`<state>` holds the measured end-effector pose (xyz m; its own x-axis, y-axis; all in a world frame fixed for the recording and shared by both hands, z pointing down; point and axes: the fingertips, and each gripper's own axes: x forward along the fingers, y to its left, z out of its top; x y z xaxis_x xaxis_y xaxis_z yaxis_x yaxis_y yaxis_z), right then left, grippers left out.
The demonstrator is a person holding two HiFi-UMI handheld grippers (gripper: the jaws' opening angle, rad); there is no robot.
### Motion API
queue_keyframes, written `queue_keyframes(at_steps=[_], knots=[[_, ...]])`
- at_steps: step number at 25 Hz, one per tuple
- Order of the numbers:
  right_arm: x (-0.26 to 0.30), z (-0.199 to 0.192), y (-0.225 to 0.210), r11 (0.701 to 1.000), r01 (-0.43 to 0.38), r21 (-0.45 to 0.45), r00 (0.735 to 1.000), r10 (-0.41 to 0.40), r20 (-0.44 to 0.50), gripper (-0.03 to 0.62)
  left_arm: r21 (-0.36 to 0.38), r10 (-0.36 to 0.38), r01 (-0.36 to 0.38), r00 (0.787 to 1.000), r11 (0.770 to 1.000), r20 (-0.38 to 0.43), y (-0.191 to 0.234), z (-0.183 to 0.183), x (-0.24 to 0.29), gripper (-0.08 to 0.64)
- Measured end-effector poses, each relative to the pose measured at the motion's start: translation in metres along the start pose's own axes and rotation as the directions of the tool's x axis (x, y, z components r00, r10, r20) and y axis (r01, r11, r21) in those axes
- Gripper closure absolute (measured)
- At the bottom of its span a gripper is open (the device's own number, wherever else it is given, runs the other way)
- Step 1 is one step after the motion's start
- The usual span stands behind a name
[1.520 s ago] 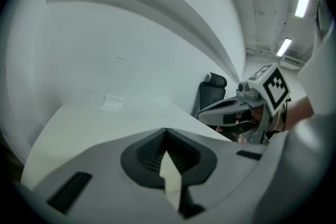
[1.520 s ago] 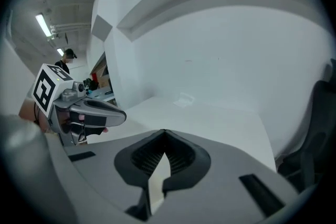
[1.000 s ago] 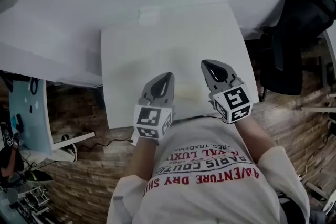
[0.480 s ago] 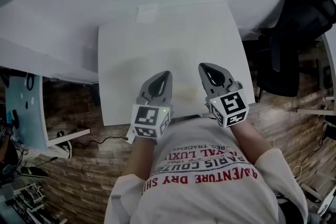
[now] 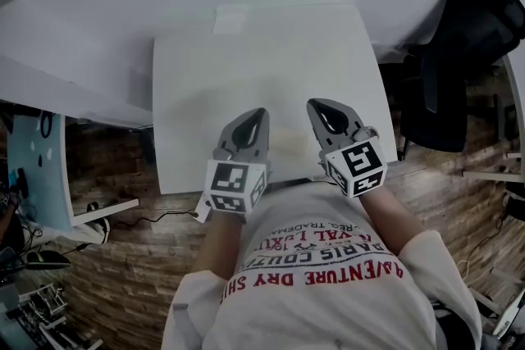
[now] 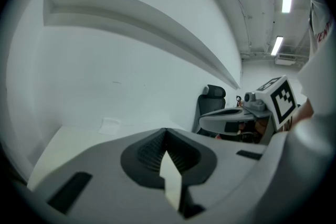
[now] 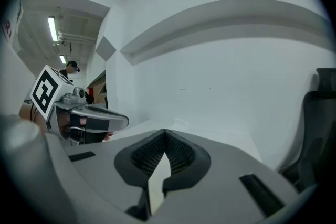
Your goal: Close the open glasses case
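Note:
No glasses case shows in any view. A white table stands against a white wall. My left gripper and right gripper hover side by side over the table's near edge and point toward the wall. Both are shut with nothing between the jaws. In the left gripper view the left gripper has its ribbed pads together, and the right gripper shows at the right. In the right gripper view the right gripper is likewise shut, with the left gripper at the left.
A small white paper patch lies at the table's far edge. A black office chair stands to the right of the table. A second white table edge and a blue panel are at the left, on a wood floor.
The head view has shifted slightly, so both grippers sit a little further left in the picture. They stay side by side and shut.

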<state>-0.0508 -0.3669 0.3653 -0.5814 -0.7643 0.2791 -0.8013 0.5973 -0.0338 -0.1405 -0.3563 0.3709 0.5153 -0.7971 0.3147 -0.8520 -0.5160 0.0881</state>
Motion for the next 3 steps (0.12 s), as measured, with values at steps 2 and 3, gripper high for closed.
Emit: queue_keyframes(at_steps=[2,3], knots=[[0.0005,-0.0015,0.0001,1.000,-0.003,0.001,1.000,0.003,-0.006,0.581,-0.006,0.001,-0.002,1.000,1.000,-0.005,-0.0004,-0.0020,0.0013,0.563],[0.0007,-0.0023,0.0001,1.000,-0.005,0.002,1.000,0.005,-0.010,0.581,-0.010,0.002,-0.002,1.000,1.000,-0.007,-0.0007,-0.0030,0.0020,0.563]])
